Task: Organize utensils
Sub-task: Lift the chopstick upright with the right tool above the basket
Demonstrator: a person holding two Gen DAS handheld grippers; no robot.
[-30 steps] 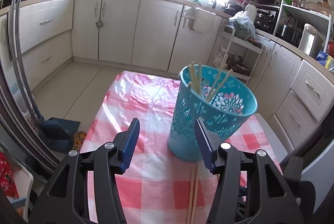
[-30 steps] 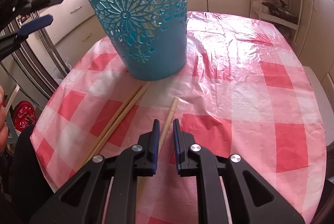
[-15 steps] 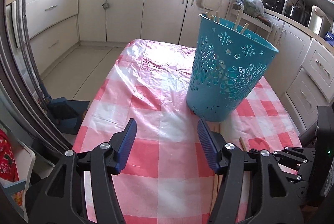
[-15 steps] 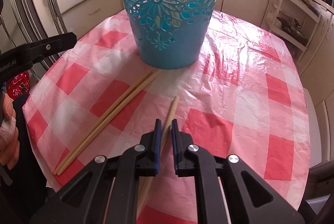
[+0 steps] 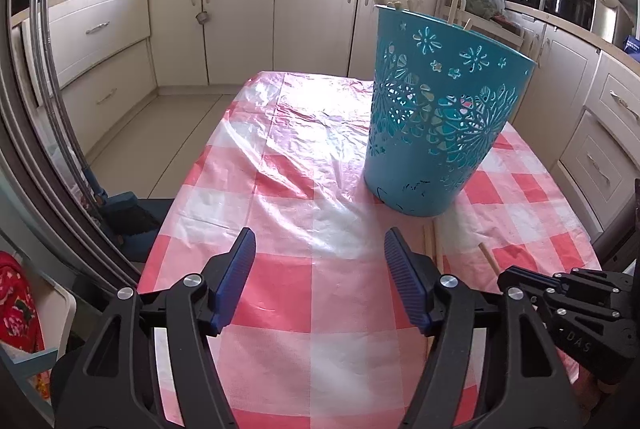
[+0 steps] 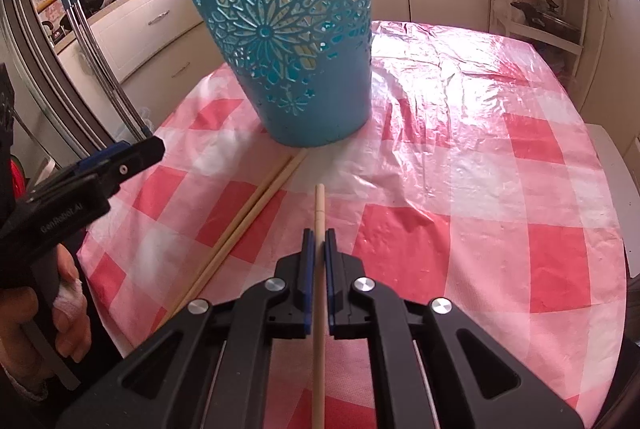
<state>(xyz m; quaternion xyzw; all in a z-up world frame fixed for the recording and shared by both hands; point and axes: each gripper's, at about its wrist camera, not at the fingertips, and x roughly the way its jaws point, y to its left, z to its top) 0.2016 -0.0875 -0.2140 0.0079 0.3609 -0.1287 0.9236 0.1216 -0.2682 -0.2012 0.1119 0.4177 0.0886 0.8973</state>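
A teal cut-out basket [image 5: 440, 125] [image 6: 288, 49] stands on the red-checked tablecloth [image 5: 304, 189], with chopstick tips showing above its rim. A pair of wooden chopsticks [image 6: 256, 205] [image 5: 430, 241] lies side by side just in front of it. My right gripper [image 6: 319, 249] is shut on a single chopstick [image 6: 319, 205] that points at the basket and runs back between the pads. My left gripper [image 5: 320, 269] hovers low over the cloth left of the pair, its jaws opening with nothing between them. It also shows in the right wrist view as the left gripper [image 6: 120, 161].
Cream kitchen cabinets [image 5: 240, 17] line the back and right. Metal poles [image 5: 44, 109] and a dustpan [image 5: 128, 217] stand off the table's left edge. A shelf rack [image 6: 536, 9] stands behind the table. A hand [image 6: 40, 309] holds the left gripper at the near table edge.
The right gripper's jaws closed onto the single chopstick, which now lies straight between the pads. The left gripper came down from over the basket toward the cloth, and its jaws widened.
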